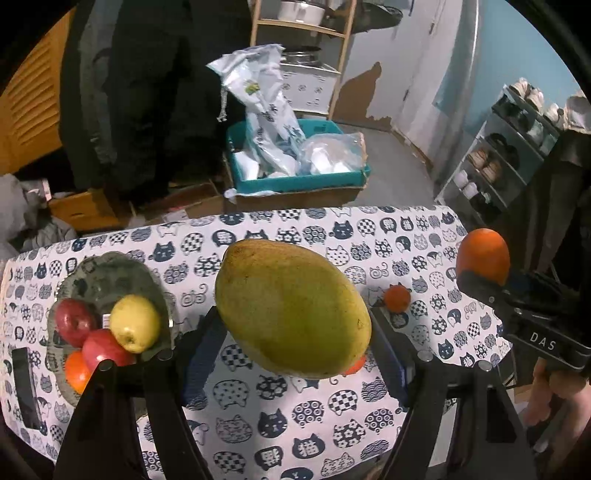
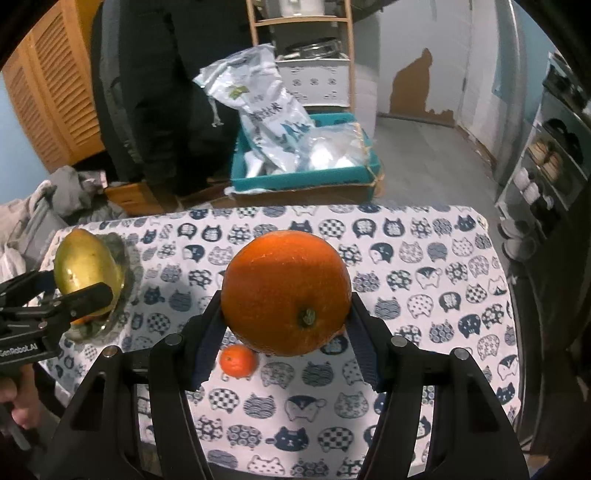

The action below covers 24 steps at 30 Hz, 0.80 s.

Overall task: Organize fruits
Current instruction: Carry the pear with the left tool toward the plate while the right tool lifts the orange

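The tabletop (image 1: 258, 406) wears a white cloth printed with dark blue cat faces, and past its far edge the room is cluttered. A teal bin (image 1: 295, 181) sits on flattened cardboard on the grey floor just beyond the tabletop, stuffed with a white printed sack (image 1: 266, 110) and clear plastic bags. Behind the bin rises a wooden shelf unit (image 1: 306, 29), beside a wall with peeling paint. Left of the bin a person in dark clothes (image 1: 147, 92) stands before a louvred wooden door (image 1: 33, 107); right of the bin is a rack of shoes (image 1: 495, 158).

The left claw (image 1: 293, 332) is spread wide and grips a large yellow-green mango (image 1: 291, 306) held above the tabletop. The right claw (image 2: 286, 314) is clamped on a big orange (image 2: 286, 291), stem end toward the camera, also lifted off the cloth.

Toward the tabletop's left end, a glass dish (image 1: 107, 273) holds two red apples (image 1: 75, 321), a yellow apple (image 1: 135, 323) and an orange fruit. A small tangerine (image 2: 238, 360) lies on the cloth below the held orange. In the left wrist view, another orange fruit (image 1: 356, 365) peeks out beneath the mango. A dark phone-like slab (image 1: 26, 387) lies at the tabletop's left edge, beside the dish.
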Each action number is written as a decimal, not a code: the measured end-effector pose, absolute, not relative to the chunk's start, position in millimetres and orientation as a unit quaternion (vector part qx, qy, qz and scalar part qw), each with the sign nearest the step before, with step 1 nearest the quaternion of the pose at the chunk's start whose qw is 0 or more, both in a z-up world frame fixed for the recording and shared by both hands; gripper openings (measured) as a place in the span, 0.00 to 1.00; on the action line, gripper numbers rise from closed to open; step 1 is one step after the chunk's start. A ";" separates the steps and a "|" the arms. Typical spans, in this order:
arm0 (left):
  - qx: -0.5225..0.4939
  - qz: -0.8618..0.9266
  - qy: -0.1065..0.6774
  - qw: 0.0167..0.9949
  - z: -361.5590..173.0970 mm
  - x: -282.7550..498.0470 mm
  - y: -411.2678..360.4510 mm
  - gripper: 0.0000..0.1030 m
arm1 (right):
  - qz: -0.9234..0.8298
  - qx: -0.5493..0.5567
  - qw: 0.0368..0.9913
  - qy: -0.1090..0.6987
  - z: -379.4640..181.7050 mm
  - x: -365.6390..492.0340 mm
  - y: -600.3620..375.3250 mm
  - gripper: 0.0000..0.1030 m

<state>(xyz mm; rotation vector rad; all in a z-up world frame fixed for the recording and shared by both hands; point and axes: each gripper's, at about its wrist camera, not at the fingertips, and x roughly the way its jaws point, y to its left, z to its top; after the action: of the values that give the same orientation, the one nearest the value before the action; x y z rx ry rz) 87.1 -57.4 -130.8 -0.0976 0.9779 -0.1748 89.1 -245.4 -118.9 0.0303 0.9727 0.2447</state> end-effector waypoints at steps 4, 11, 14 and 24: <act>-0.049 -0.072 0.463 0.882 -126.7 84.9 -43.2 0.76 | 0.127 0.009 0.877 0.463 -113.8 90.3 -231.9 0.61; -0.057 -0.051 0.450 0.890 -118.1 80.1 -16.1 0.76 | 0.143 -0.001 0.879 0.456 -105.3 92.9 -205.8 0.61; -0.059 -0.043 0.444 0.893 -114.6 77.4 -4.8 0.76 | 0.150 -0.004 0.878 0.454 -102.6 94.3 -195.3 0.61; -0.074 -0.014 0.439 0.895 -113.2 72.5 31.5 0.76 | 0.180 -0.015 0.876 0.448 -97.0 102.6 -148.3 0.61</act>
<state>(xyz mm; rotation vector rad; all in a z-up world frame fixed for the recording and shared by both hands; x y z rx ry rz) 72.5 31.5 -113.2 -0.1526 0.9106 -0.0281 102.6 -148.3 -97.0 -0.0316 0.9352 0.3760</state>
